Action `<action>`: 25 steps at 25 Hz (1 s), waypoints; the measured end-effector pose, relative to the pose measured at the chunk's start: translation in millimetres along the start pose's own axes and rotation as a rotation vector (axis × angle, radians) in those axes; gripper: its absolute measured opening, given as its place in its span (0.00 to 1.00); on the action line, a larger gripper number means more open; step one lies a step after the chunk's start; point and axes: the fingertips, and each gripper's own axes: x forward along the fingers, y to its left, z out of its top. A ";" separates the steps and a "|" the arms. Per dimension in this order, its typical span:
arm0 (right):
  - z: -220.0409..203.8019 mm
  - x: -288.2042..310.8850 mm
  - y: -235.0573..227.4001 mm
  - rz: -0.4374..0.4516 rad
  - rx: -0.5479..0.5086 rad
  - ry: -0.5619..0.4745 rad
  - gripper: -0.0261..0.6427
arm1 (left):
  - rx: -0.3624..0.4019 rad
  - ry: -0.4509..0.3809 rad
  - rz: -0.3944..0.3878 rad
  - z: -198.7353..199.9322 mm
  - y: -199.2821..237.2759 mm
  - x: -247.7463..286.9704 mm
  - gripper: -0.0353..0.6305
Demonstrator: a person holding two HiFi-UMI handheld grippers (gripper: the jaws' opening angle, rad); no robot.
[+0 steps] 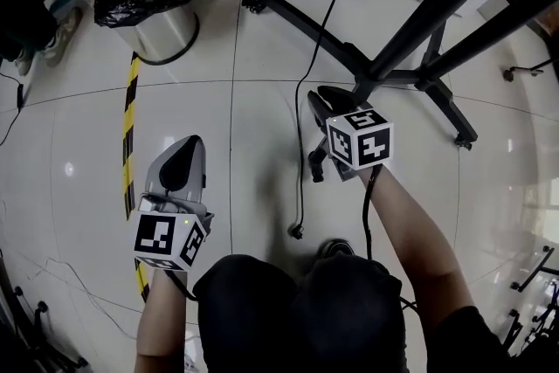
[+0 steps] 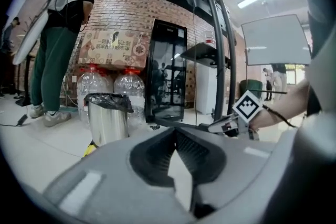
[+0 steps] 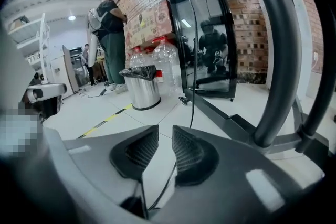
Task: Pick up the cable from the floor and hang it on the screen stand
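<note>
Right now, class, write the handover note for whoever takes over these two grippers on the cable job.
Claws: left claw shut and empty; right claw open, with the cable showing in its gap, not pinched.
Things: the cable runs down past the screen stand; its plug lies on the floor.
Done: nothing hung yet.
Left: close the right claw on the cable, lift it, hang it on the screen stand.

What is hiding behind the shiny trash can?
Two big clear water bottles stand behind the trash can, with a brick wall farther back. The can and its black bag cover their lower parts.
</note>
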 end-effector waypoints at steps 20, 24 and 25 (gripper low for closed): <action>-41.9 91.6 -54.6 -0.117 0.209 0.134 0.33 | 0.022 0.030 -0.068 -25.8 -6.5 46.2 0.06; -35.7 97.3 -58.4 -0.138 0.193 0.084 0.30 | 0.017 0.038 -0.077 -30.9 -9.2 51.3 0.06; -32.9 98.6 -59.6 -0.141 0.188 0.072 0.27 | 0.013 0.037 -0.076 -30.8 -10.1 51.8 0.06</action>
